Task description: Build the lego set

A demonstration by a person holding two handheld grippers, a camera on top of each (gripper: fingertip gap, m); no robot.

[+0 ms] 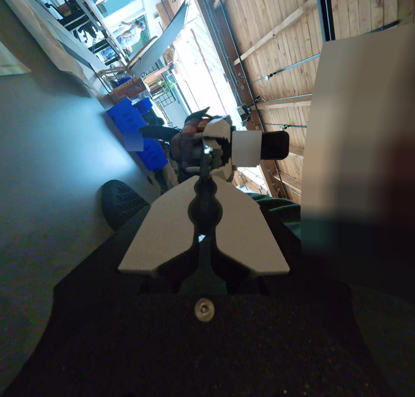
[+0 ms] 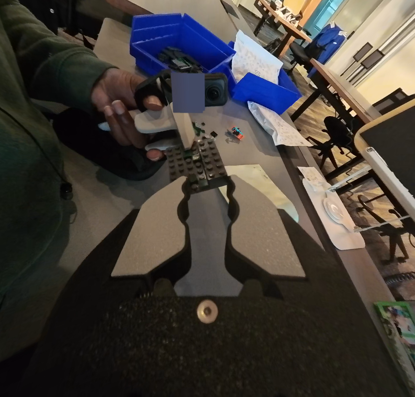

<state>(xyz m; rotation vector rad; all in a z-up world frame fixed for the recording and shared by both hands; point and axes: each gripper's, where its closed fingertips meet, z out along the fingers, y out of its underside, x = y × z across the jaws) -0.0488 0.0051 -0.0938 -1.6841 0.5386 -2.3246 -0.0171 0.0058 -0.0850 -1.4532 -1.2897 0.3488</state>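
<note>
A dark studded Lego plate (image 2: 190,161) with small green pieces along its middle is held in the air above the grey table (image 2: 258,143). My right gripper (image 2: 207,181) is shut on the plate's near end. My left gripper (image 2: 189,147), held by a hand in a green sleeve, grips its far end. In the left wrist view the left gripper (image 1: 204,182) is shut on the plate (image 1: 205,202), seen edge-on as a thin dark strip. The right gripper (image 1: 207,159) shows just beyond it.
Blue bins (image 2: 179,38) and paper bags (image 2: 256,58) stand at the back of the table. Loose small pieces (image 2: 213,133) and an orange and teal piece (image 2: 237,133) lie under the plate. An instruction sheet (image 2: 249,175), a white tray (image 2: 332,218) and a black pouch (image 2: 101,143) lie nearby. Tip to tip, the grippers are about 4 centimetres apart.
</note>
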